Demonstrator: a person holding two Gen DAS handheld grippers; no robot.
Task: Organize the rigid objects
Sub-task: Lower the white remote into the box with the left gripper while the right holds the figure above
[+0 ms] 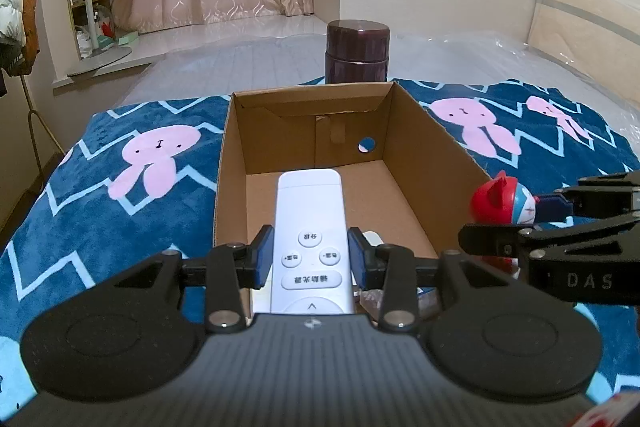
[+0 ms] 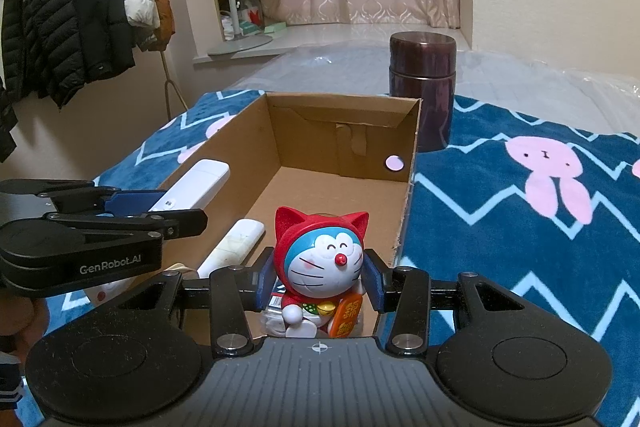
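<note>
My left gripper (image 1: 312,255) is shut on a white remote (image 1: 308,211), whose far end reaches over the near end of an open cardboard box (image 1: 436,143). In the right wrist view the same remote (image 2: 196,183) sticks out of the left gripper (image 2: 168,207) above the box's left wall. My right gripper (image 2: 320,275) is shut on a red-hooded blue cat figurine (image 2: 320,255), held upright at the box's (image 2: 344,131) near right corner. The left wrist view shows that figurine (image 1: 500,203) in the right gripper (image 1: 516,219). A second white remote (image 2: 236,243) lies on the box floor.
A dark purple canister (image 2: 422,87) stands just behind the box's far right corner. The box rests on a blue rabbit-print blanket (image 2: 520,227) on a bed. A coat rack (image 2: 80,7) hangs at the far left. A wooden headboard (image 1: 580,27) is at the right.
</note>
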